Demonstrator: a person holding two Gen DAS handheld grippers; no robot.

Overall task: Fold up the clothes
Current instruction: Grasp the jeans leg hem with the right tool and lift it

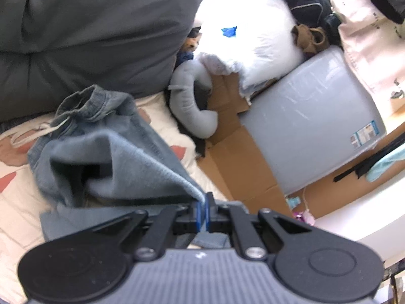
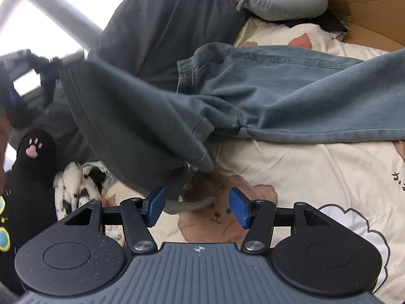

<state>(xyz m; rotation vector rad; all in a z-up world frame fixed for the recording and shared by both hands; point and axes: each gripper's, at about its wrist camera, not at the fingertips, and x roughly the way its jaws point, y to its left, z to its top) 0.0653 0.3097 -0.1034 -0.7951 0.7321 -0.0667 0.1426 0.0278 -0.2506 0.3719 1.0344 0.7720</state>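
The left claw (image 1: 204, 211) is pinched tight on an edge of the jeans (image 1: 106, 136), and the cloth rises from the bed (image 1: 20, 202) in a taut ridge straight to its pads. The right wrist view shows the same lift: a leg of the jeans (image 2: 278, 93) hangs up toward the left claw (image 2: 38, 76) at the far left, while the rest, waistband included, lies across the bedspread with its long axis running left to right in front of the right claw (image 2: 197, 207).

The right claw stands wide, holding nothing. A hem of the hanging leg droops just ahead of it and a little to its left, near the left pad; whether cloth touches that pad I cannot tell.

The jeans are not yet in a flat fold: one part is in the air, the rest rumpled on the bed beside the dark pillow (image 1: 88, 25).

I judge the right claw to be the nearer one to the loose hem, so whatever carries the fold on turns on that hem lying ahead and leftward of it, across the line of the garment.
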